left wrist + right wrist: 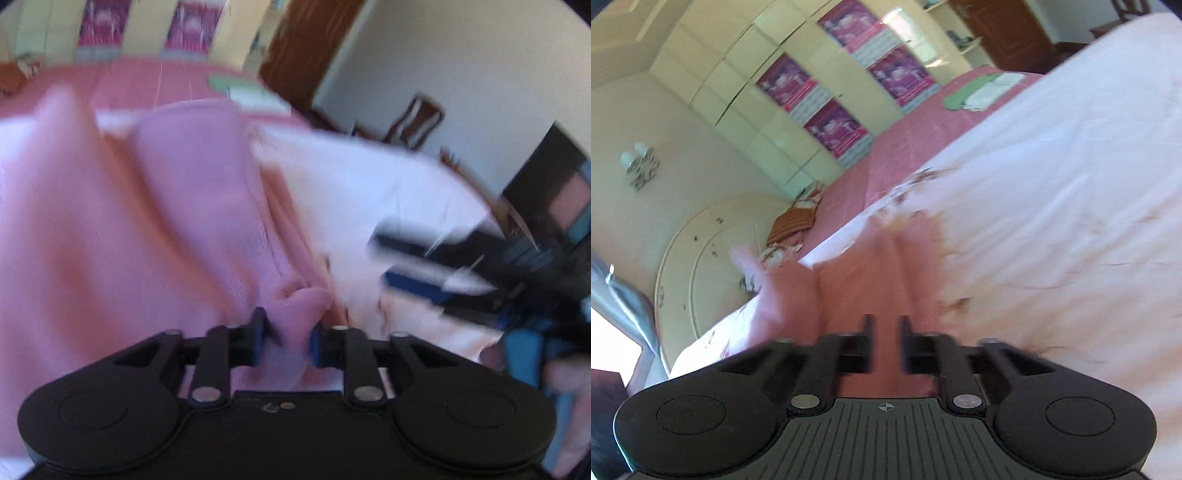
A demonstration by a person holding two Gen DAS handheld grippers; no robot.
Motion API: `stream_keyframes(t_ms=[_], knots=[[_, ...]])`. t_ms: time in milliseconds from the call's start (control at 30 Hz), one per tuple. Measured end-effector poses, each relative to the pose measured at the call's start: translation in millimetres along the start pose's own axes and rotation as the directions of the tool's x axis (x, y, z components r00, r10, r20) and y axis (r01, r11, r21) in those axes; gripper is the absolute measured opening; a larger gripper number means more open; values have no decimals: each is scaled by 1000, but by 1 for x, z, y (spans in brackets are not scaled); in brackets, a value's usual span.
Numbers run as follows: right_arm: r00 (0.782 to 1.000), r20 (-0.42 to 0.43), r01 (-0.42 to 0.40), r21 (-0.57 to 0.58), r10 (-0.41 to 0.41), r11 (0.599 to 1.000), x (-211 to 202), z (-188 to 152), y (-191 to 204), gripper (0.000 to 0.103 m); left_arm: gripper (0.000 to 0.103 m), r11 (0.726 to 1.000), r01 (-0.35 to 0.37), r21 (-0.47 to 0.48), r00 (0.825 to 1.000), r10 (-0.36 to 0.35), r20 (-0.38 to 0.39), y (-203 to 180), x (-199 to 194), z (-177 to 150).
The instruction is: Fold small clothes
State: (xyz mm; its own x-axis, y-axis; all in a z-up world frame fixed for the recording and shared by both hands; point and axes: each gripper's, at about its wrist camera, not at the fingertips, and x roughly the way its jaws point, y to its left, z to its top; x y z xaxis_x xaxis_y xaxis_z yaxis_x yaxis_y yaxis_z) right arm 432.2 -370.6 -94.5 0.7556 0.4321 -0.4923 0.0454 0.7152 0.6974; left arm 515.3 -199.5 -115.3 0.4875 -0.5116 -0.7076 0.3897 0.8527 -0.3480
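Our left tool (287, 338) has a bunched fold of the pink garment (177, 206) between its blue pads (258, 341). The jaws stand a little apart, and with the blur we cannot tell whether the pads press the cloth or only flank it. Our right tool (885, 341) stands spread, its jaws parted with pink cloth lying in the gap and the pads seemingly clear of it. In the left view the right tool shows as a dark and blue streak at the right edge, with the person's hand (569, 373) around its handle.

The garment hangs and drapes outward from both tools over the white sheet (1071, 184) of the bed, with the pink quilt (886, 162) beyond it. A green and white pile of clothes (982, 90) lies far off on that quilt.

The main risk we judge here is that the fold collapses. If the left side lets go unevenly, the cloth can slide off crooked and land rumpled, so the edges do not meet. A loose bunch can also snag on a pad and be dragged when we pull away, undoing the fold. Both views are smeared, which suggests fast movement; flung cloth tends to flip a corner over or overshoot its place.
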Motion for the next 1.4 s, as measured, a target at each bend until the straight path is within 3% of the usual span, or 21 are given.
stream_keyframes(t_ms=[33, 67, 133, 167, 200, 267, 367, 467, 567, 667, 933, 1100, 1233, 1267, 1300, 1400], knots=[[1000, 22, -1, 10, 1, 1000, -10, 2, -7, 70, 28, 1000, 0, 23, 999, -1, 36, -7, -8, -4], [999, 34, -16, 5, 15, 1000, -18, 2, -12, 73, 33, 999, 25, 29, 998, -27, 65, -9, -19, -7], [998, 20, -65, 9, 65, 998, -28, 5, -16, 72, 36, 999, 48, -15, 989, -45, 138, 3, -50, -9], [996, 13, -92, 10, 92, 996, -30, 5, -16, 68, 44, 999, 41, -36, 983, -34, 182, 14, -65, -9], [993, 1, -116, 6, 116, 993, -30, 5, -14, 61, 51, 998, 7, -58, 973, 6, 231, 28, -80, -5], [985, -46, -163, 3, 163, 987, -23, 6, -8, 58, 53, 991, -92, -97, 956, 115, 270, 53, -96, 0], [977, -122, -176, -8, 173, 984, -12, -2, 7, 57, 52, 963, -192, -191, 951, 230, 206, 94, -97, 6], [976, -148, -164, -14, 160, 986, -1, -11, 13, 57, 52, 937, -264, -227, 952, 291, 97, 120, -82, 0], [980, -139, -152, -82, 140, 985, 8, -9, 21, 57, 56, 932, -223, -287, 962, 258, 90, 137, -84, -19], [982, -164, -123, -178, 94, 976, 29, -4, 30, 53, 56, 928, -215, -304, 959, 260, 113, 136, -87, -24], [968, -246, -37, -360, -56, 932, 77, -1, 39, 45, 53, 943, -202, -266, 961, 243, 132, 141, -101, -20], [955, -292, -67, -391, -55, 918, 92, -7, 40, 45, 59, 942, -195, -273, 972, 224, 77, 152, -91, -19], [953, -303, -100, -373, -19, 922, 96, -3, 39, 45, 60, 947, -193, -256, 973, 218, 75, 153, -88, -18], [954, -298, -105, -375, -12, 921, 97, -3, 39, 40, 55, 950, -191, -246, 973, 217, 82, 151, -91, -15], [957, -291, -102, -387, -16, 916, 98, -3, 39, 27, 52, 958, -181, -222, 970, 211, 120, 148, -97, -12], [960, -281, -110, -419, -14, 901, 96, -4, 46, 12, 53, 960, -199, -200, 952, 237, 192, 146, -105, 3]])
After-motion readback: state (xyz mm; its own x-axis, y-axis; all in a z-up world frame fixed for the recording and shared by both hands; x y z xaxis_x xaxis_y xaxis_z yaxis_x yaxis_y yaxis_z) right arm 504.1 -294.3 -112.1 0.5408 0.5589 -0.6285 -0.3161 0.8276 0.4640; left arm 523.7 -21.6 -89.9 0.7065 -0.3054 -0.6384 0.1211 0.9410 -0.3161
